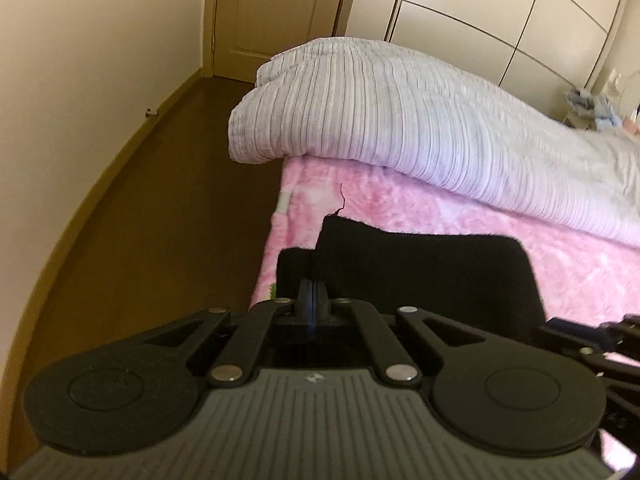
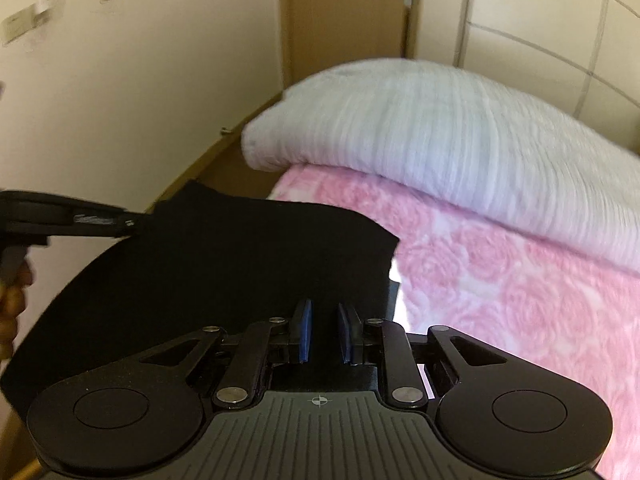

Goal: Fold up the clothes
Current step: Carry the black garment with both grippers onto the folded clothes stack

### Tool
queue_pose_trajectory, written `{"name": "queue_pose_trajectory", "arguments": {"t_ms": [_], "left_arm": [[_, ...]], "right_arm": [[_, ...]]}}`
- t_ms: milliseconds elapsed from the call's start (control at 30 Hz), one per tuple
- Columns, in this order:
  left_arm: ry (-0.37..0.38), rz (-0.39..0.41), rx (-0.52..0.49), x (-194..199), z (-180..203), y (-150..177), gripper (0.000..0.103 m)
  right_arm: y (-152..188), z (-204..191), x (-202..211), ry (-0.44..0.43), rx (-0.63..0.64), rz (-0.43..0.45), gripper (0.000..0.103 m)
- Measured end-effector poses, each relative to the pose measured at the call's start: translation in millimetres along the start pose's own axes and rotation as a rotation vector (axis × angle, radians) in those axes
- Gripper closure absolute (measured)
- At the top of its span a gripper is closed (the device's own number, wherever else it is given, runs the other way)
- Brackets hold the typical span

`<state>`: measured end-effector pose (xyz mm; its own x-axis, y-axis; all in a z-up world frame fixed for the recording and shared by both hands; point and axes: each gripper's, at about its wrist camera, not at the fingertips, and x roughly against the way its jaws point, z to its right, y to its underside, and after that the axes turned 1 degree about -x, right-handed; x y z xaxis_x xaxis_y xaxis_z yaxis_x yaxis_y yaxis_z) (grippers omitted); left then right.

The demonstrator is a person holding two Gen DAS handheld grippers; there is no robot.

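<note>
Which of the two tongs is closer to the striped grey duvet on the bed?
Hard to call; both sit low over the black garment, well short of the duvet. Left tongs pinch its edge; right tongs straddle it.

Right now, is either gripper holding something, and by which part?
The left gripper is shut on the black fabric garment at its edge. The right gripper has a gap between its blue pads; whether it grips cannot be told.

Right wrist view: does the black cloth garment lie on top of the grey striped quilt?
No: the black cloth garment lies nearer, over the pink rose-patterned blanket, clear of the grey striped quilt.
</note>
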<state>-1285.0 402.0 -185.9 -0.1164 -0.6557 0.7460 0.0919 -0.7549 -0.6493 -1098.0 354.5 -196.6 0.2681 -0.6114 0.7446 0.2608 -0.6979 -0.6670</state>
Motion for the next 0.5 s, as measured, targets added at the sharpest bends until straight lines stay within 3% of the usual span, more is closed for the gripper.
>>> {"name": "queue_pose_trajectory", "arguments": {"t_ms": [100,233,367,433,500], "left_arm": [[0.026,0.011,0.009,16.4,-4.3,-4.0,0.103],[0.071,0.062,0.054,77.5,-5.1,0.6,0.103],[0.144,0.059,0.047,130.2,12.2,31.6,0.103],[0.159,0.042,0.018,139.7,24.5,50.4,0.103],[0.121,-0.009,0.02,127.4,26.7,68.8,0.103]], "right_arm": [[-2.1,17.3,13.5,-0.078,-0.094,-0.007,0.083],[5.1,48.7,58.3,-0.213,-0.243,-0.007,0.083],[29.6,39.8,101.6,-0.261,-0.12,-0.02,0.083],[43.4,32.1,114.3,-0.281,-0.075,-0.043,0.083],[56.1,22.9,114.3,-0.286,-0.061,-0.079,0.083]]}}
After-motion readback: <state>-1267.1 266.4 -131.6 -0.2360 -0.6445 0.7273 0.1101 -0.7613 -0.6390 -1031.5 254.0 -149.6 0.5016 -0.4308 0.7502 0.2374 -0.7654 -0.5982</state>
